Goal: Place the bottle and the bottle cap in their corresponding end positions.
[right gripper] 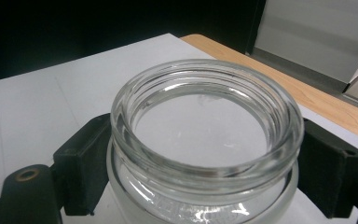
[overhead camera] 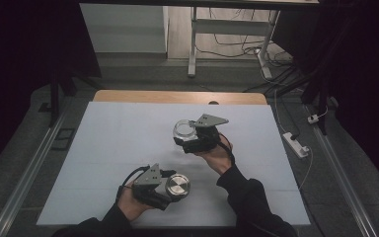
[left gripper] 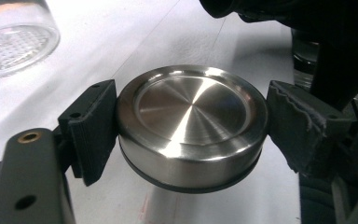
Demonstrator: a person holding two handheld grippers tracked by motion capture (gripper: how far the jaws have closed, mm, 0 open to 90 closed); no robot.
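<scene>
The left tongs [overhead camera: 170, 187] were clamped on a steel lid [overhead camera: 177, 185], near the tabletop's [overhead camera: 108, 148] near edge. The right tongs [overhead camera: 190, 136] were clamped on an empty, open glass jar [overhead camera: 183, 130], near the centre. The jar lay beyond and slightly right of the lid, so capping probably required bringing them together.

My high view looks forward and down over the white bench [overhead camera: 128, 163]. Each tool view sits close behind its own jaws. The glass jar [overhead camera: 183, 130] appears in all three of my views.
</scene>
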